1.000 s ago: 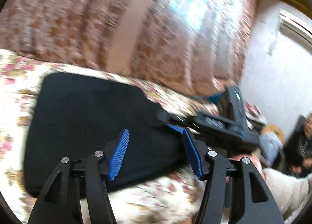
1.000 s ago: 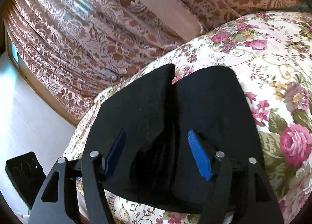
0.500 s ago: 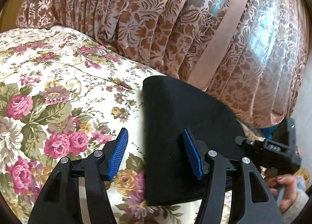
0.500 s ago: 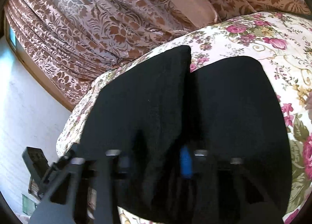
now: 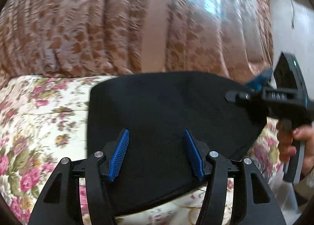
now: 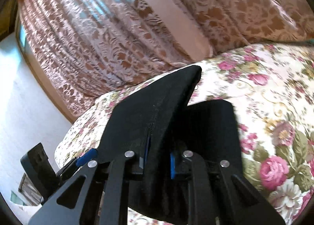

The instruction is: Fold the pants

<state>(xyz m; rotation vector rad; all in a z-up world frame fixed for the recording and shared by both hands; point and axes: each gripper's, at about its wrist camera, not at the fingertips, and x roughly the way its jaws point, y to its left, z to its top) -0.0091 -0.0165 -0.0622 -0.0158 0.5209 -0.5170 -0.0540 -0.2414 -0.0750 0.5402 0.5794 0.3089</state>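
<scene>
The black pants (image 5: 168,115) lie folded on the floral bedspread (image 5: 39,119). My left gripper (image 5: 156,153) is open and empty, its blue pads just above the near part of the pants. My right gripper (image 6: 158,159) is shut on a black fold of the pants (image 6: 157,107) and holds that layer lifted above the lower layer (image 6: 214,127). In the left wrist view the right gripper (image 5: 253,89) shows at the pants' right edge, held by a hand (image 5: 294,142). The left gripper's blue pad (image 6: 86,158) shows at the lower left of the right wrist view.
Brown patterned curtains (image 5: 117,29) hang behind the bed. A white wall (image 6: 23,97) stands at the left in the right wrist view. The bed's near edge (image 6: 64,152) drops off at the left there.
My right gripper has closed on a fold of the pants and raised it. My left gripper has swung right, from beside the pants' left edge to over their middle, still open.
</scene>
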